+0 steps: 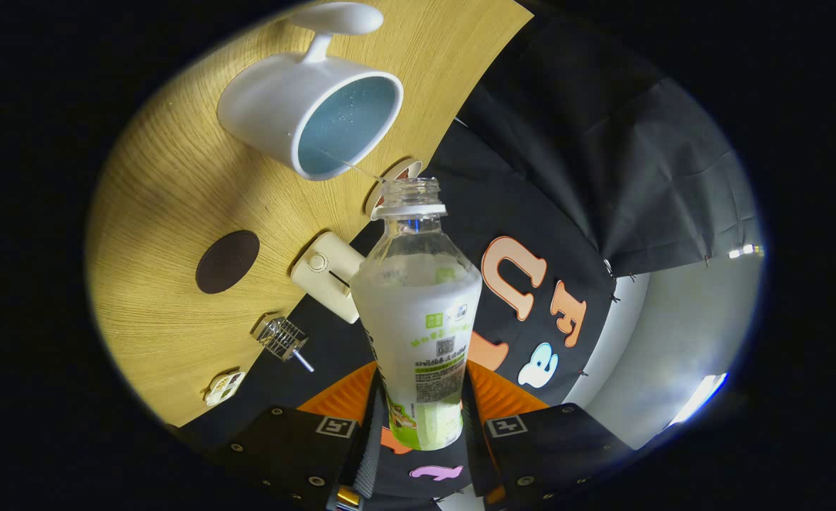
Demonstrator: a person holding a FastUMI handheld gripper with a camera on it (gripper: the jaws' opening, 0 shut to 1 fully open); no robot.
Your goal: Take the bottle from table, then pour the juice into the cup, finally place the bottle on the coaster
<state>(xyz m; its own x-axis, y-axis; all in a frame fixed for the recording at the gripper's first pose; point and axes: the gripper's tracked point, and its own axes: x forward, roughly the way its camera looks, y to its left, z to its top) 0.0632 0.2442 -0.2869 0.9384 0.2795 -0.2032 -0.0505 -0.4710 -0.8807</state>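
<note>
The gripper [421, 426] holds the bottle [418, 312] by its lower body, one finger pressed against each side, so the jaws are closed on it at about the bottle's own width. The bottle's long axis runs straight ahead from the fingers, base between them and open, capless neck pointing away toward the cup [311, 113]. The whole view is rolled, so the wooden table [169, 213] stands tilted off to the left of the fingers. Farthest left and closest to the fingers on that table lies a small pale trinket [224, 387], then a little wire cage piece with a screw [284, 341], with a dark round coaster [227, 261] beyond them, well apart from the bottle. Nearer the bottle's left shoulder sits a cream boxy object [326, 273], and just beside the neck a small round thing [389, 184] peeks out. Beyond the neck and slightly left is the white cup with a pale blue inside, mouth turned toward the bottle, handle on its far side; a thin thread of liquid runs from the bottle's lip to the cup's rim. Right of the bottle hangs the black cloth wall [602, 163], and farther right a pale grey wall [673, 333] with bright lights [702, 397].
</note>
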